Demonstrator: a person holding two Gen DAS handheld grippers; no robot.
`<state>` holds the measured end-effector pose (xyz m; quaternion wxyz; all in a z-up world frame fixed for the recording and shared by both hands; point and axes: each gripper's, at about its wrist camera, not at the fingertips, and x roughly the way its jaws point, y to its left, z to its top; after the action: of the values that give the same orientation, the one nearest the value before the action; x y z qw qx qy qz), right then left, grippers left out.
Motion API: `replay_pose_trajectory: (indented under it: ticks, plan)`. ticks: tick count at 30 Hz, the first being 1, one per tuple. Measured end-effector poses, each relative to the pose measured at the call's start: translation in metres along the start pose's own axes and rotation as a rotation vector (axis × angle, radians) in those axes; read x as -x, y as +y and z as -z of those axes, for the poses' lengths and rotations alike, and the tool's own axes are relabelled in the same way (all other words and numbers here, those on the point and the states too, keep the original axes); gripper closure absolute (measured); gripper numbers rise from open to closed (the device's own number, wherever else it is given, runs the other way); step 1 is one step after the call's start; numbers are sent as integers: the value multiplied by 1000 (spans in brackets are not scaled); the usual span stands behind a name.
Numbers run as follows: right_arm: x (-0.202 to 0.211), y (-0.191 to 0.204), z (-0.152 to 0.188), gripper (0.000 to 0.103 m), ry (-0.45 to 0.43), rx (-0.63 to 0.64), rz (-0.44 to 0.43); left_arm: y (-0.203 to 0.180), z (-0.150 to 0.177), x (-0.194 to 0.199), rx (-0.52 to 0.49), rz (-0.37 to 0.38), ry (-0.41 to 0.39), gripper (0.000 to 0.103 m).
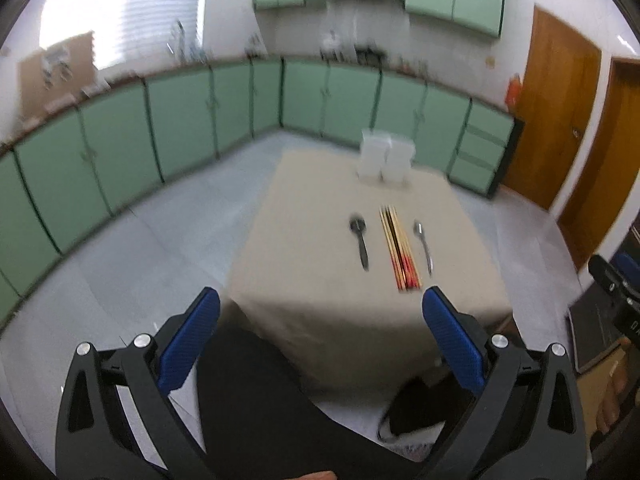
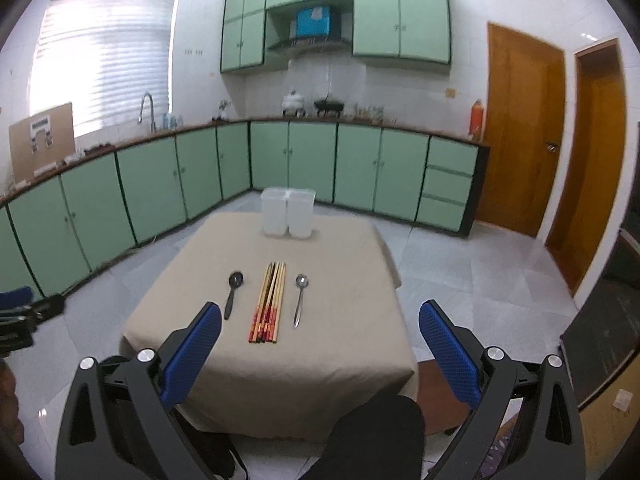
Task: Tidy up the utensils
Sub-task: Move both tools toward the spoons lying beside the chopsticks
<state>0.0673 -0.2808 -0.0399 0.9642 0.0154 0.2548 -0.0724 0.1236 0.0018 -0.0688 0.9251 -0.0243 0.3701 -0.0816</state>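
On a table with a beige cloth point(image 2: 320, 352) point(image 1: 304, 240) lie a black spoon point(image 2: 233, 292) point(image 1: 359, 242), a bundle of chopsticks point(image 2: 270, 302) point(image 1: 400, 250) and a silver spoon point(image 2: 300, 298) point(image 1: 423, 245), side by side. Two white plastic containers point(image 2: 288, 217) point(image 1: 386, 158) stand together at the far edge. My left gripper point(image 1: 320, 300) is open, held off the table's near-left corner, well short of the utensils. My right gripper point(image 2: 320, 314) is open too, hovering before the near edge with nothing between its blue fingers point(image 2: 192, 356).
Green base cabinets point(image 2: 312, 160) run along the far walls, with wall cabinets above. Wooden doors point(image 2: 520, 128) stand at right. A person's dark-clothed legs point(image 1: 260, 400) point(image 2: 372, 436) are below the grippers. Grey tiled floor point(image 1: 140, 260) surrounds the table.
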Motion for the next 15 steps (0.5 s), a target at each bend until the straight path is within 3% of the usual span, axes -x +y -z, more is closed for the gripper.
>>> replay_pose_trajectory:
  ticks: [3,7,10,12,15]
  plan:
    - [-50,-4,2,6,60,2,-21,1,-5,-52,-8,54,80,5]
    - [-121,-6,12,10,161,-5,-45,-4,-12,-116,-50,19,124,5]
    - [-166,-1,23,17,234,10,-56,-10,-13,-164,-75,21,199,5]
    - [-199,3,32,28,287,22,-80,-12,-13,-195,-82,53,245,5]
    - [-237,6,43,40,345,23,-140,-20,-11,-231,-106,63,268,5]
